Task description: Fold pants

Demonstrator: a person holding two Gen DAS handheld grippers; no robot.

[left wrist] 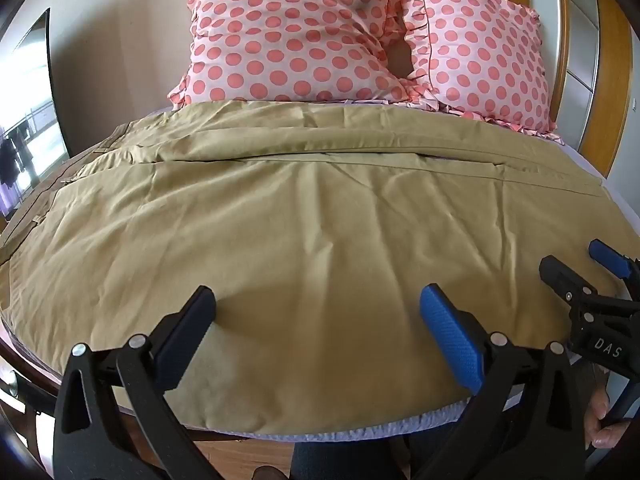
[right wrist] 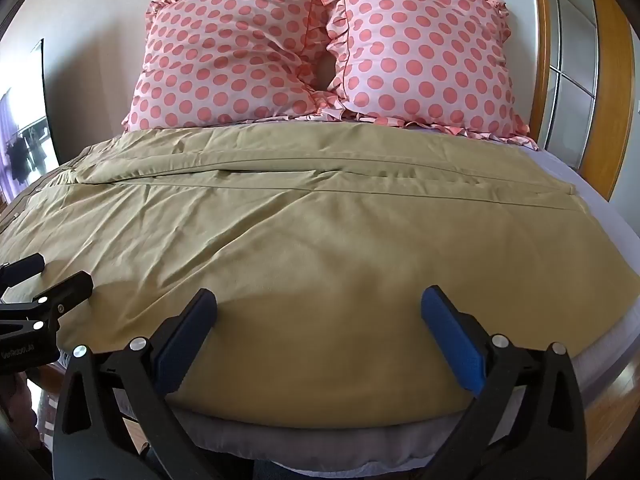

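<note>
Khaki pants [left wrist: 304, 208] lie spread flat across the bed, waistband at the left, leg ends at the right; they also fill the right wrist view [right wrist: 312, 232]. One leg lies nearer me, the other behind it toward the pillows. My left gripper [left wrist: 318, 300] is open and empty, just above the near edge of the pants. My right gripper [right wrist: 318, 300] is open and empty over the same near edge, further right. The right gripper shows at the right edge of the left wrist view [left wrist: 576, 264], the left gripper at the left edge of the right wrist view [right wrist: 60, 272].
Two pink polka-dot pillows [right wrist: 320, 52] lean against the wall at the head of the bed. A pale lilac sheet [right wrist: 600, 200] shows at the right. A wooden-framed door [right wrist: 568, 60] stands at the right, a window [left wrist: 24, 120] at the left. Wooden floor lies below the bed's near edge.
</note>
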